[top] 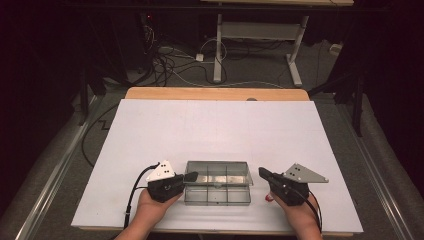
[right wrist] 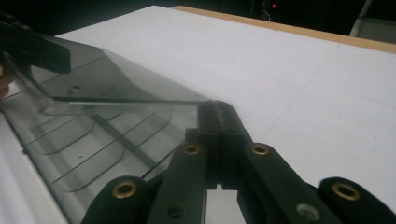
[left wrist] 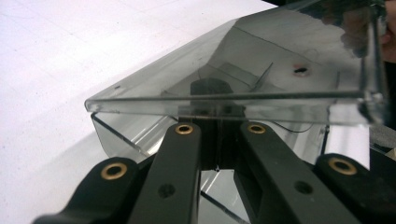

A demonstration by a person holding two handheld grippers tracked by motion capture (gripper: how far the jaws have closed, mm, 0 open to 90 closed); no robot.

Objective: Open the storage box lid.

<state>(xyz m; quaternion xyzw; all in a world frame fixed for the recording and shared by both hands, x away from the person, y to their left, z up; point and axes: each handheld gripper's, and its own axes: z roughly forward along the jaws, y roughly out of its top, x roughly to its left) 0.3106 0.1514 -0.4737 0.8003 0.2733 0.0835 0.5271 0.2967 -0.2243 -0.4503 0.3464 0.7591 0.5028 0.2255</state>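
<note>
While both grippers flank the clear compartment box (top: 218,189) near my edge of the white table (top: 215,130), its long axis runs left to right between them, and that decides everything. My left gripper (top: 190,176) sits at the box's left end, its tip at the raised lid (top: 218,173); my right gripper (top: 262,172) hangs just off the right end, apart from it. The left is nearer, so I judge the lid work falls to it.

From above I cannot read the jaws. The left gripper view settles one side: its jaws are drawn together, tips under the lid's edge (left wrist: 224,100), with the lid tilted up over the dividers. The right gripper view shows that pair pressed together too, holding nothing, pointing past the lid's corner (right wrist: 198,99).
</note>
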